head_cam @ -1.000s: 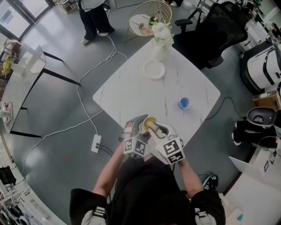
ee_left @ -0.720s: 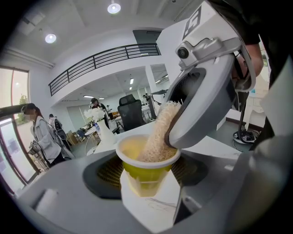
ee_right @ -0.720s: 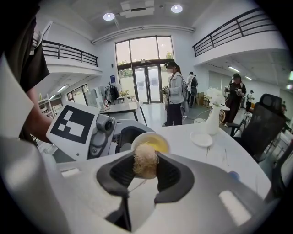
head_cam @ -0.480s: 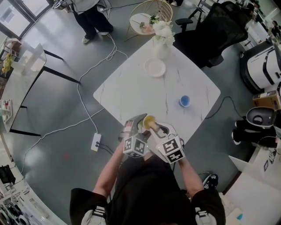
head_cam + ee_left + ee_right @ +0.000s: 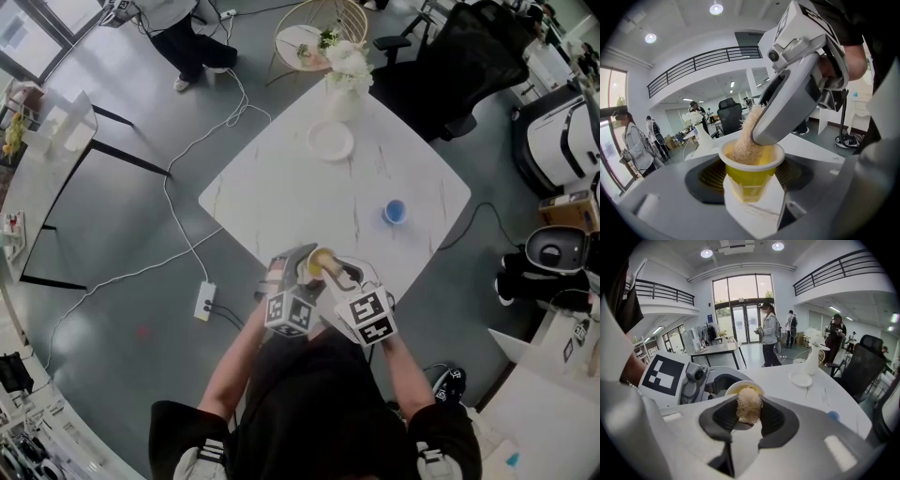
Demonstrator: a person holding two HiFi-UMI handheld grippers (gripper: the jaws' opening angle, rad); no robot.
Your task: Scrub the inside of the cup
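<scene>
A yellow cup (image 5: 750,174) with a white rim sits between the pads of my left gripper (image 5: 750,177), which is shut on it just above the table's near corner. A tan, fibrous scrubber (image 5: 749,408) is clamped in my right gripper (image 5: 749,414), and its tip reaches down into the cup's mouth (image 5: 735,388). In the left gripper view the scrubber (image 5: 744,140) fills much of the cup's inside. From the head view both grippers meet over the cup (image 5: 319,260), the left gripper (image 5: 302,267) on its left and the right gripper (image 5: 334,274) on its right.
On the white marble table (image 5: 281,192) stand a white plate (image 5: 330,142), a small blue cup (image 5: 394,213) and a vase of white flowers (image 5: 345,80). A black chair (image 5: 469,56) is beyond the table. Cables and a power strip (image 5: 205,305) lie on the floor at the left.
</scene>
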